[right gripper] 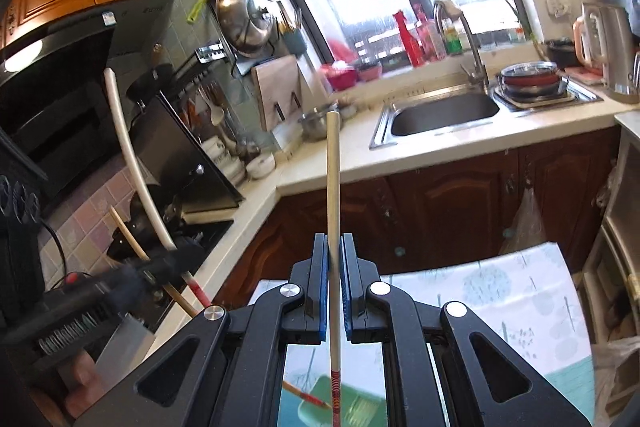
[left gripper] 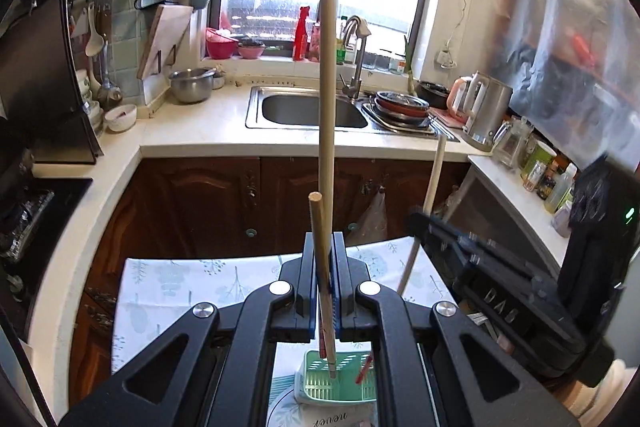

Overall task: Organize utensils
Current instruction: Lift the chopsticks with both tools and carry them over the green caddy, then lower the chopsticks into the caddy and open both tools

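My left gripper (left gripper: pixel 324 241) is shut on two chopsticks that stand upright: a long pale chopstick (left gripper: pixel 327 67) and a shorter brown chopstick (left gripper: pixel 318 235). Their lower ends hang over a green slotted basket (left gripper: pixel 344 379), where a red-tipped chopstick (left gripper: pixel 365 371) lies. My right gripper (right gripper: pixel 333 241) is shut on one pale chopstick (right gripper: pixel 333 187) with a red-patterned lower end, also above the green basket (right gripper: pixel 356 405). Each gripper appears in the other's view: the right gripper (left gripper: pixel 420 227) at the right, the left gripper (right gripper: pixel 174 255) blurred at the left.
A small table with a leaf-print cloth (left gripper: pixel 180 287) stands before dark wooden cabinets (left gripper: pixel 200 195). Behind are a steel sink (left gripper: pixel 312 109), stacked pans (left gripper: pixel 400 105), a kettle (left gripper: pixel 486 111) and a stove (right gripper: pixel 160 227) at the left. Bottles (left gripper: pixel 556 183) crowd the right counter.
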A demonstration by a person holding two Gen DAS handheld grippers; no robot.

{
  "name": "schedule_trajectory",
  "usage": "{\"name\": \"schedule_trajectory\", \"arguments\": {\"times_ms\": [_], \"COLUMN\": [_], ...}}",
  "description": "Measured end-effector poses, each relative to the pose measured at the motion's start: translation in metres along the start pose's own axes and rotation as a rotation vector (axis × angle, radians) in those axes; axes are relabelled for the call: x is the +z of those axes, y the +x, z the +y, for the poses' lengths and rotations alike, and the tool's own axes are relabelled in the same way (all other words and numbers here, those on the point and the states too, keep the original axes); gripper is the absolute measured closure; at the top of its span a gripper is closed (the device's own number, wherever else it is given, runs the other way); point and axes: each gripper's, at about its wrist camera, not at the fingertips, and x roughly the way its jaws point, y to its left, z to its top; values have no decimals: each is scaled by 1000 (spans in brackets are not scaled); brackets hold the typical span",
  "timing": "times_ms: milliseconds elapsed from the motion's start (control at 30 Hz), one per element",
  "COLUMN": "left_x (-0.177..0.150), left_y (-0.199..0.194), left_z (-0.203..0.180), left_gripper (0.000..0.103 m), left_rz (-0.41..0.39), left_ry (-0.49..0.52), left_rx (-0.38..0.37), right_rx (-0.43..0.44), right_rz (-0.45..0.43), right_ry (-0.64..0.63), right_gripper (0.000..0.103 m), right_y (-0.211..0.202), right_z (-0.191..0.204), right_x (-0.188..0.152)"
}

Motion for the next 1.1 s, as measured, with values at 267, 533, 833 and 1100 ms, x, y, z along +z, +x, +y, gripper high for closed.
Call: {"name": "schedule_trajectory", "arguments": {"times_ms": [267,533,833,1100], "left_x": [-62,-102,-116,-129], "left_y": [41,46,55,48], "left_z": [4,-4,6,9], "left_gripper": [100,100,93,71], "left_rz": [-15,-13,27,67], "left_ry": [6,71,55,59], "left_rx": [-31,-77,-78,-58], "right_rx": [2,50,108,139], "right_rz": [-58,-26,10,110], "right_ry": [-159,-194,-250,-234], "right_gripper": [97,97,97,90], "right_y": [31,56,56,53], "right_z": [10,3,0,-9], "right_x": [-46,-105,-165,-193]}}
